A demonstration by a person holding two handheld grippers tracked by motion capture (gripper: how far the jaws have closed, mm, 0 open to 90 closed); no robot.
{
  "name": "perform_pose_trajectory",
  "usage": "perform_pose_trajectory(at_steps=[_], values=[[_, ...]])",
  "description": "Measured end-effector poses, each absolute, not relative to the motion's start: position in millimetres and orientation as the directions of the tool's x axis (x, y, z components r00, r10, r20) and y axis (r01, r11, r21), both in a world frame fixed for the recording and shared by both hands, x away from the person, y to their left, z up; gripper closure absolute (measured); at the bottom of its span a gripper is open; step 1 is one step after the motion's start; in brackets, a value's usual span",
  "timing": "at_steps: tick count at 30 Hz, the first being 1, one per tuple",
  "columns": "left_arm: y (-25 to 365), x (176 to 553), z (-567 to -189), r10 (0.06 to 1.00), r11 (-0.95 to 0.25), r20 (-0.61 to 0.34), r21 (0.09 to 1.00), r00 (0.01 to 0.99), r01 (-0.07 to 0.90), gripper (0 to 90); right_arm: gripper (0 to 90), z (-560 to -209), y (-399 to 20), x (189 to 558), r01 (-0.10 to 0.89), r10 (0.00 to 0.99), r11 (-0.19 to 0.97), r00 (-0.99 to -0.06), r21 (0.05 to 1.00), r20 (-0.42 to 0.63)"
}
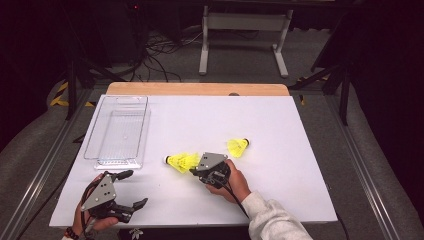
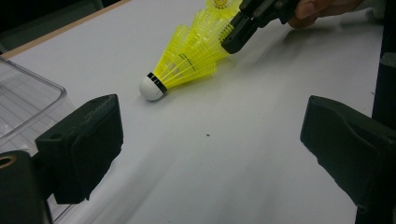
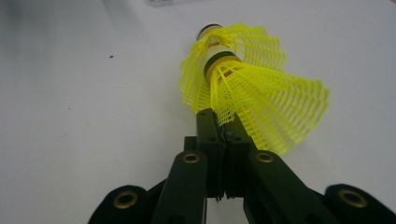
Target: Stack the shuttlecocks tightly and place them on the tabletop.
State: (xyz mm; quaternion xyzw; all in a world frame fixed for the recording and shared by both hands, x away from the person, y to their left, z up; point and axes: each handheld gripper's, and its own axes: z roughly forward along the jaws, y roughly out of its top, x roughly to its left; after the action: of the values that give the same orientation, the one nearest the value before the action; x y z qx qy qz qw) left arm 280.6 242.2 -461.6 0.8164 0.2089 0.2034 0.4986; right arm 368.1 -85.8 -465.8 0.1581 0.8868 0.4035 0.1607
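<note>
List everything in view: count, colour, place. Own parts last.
nested shuttlecocks: two stacked, yellow, mid-table, skirt pinched by right tongs
lone shuttlecock: one, yellow, right of the stack
bin: one, clear plastic, table's left side
table: one, white top, wooden far edge
frame: one, white metal, floor beyond table
left tongs: black, open, near-left corner
right tongs: black, shut on the stack's skirt

Two nested yellow shuttlecocks [image 3: 243,88] lie on their side, skirt rim pinched between the right jaws; a third shuttlecock [image 1: 238,147] lies apart.
</note>
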Motion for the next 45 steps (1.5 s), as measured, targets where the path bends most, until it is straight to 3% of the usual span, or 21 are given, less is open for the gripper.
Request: perform_pose_trajectory(at_steps=[12,29,45], values=[[241.4,280.8,-461.7,0.539,-0.418,0.123,0.898,0.833,0.139,6.7,88.1,-464.2,-77.7,366.4,0.125,0.377,0.614,-0.914,0.780,-0.150],[241.9,281.0,-461.7,0.535,-0.419,0.120,0.897,0.836,0.139,6.7,64.8,-472.0,-80.5,369.4,0.169,0.418,0.618,-0.898,0.768,-0.139],[240.3,281.6,-461.7,0.534,-0.414,0.122,0.900,0.837,0.133,6.8,59.4,-457.9,-97.7,363.6,0.156,0.431,0.594,-0.890,0.789,-0.149]])
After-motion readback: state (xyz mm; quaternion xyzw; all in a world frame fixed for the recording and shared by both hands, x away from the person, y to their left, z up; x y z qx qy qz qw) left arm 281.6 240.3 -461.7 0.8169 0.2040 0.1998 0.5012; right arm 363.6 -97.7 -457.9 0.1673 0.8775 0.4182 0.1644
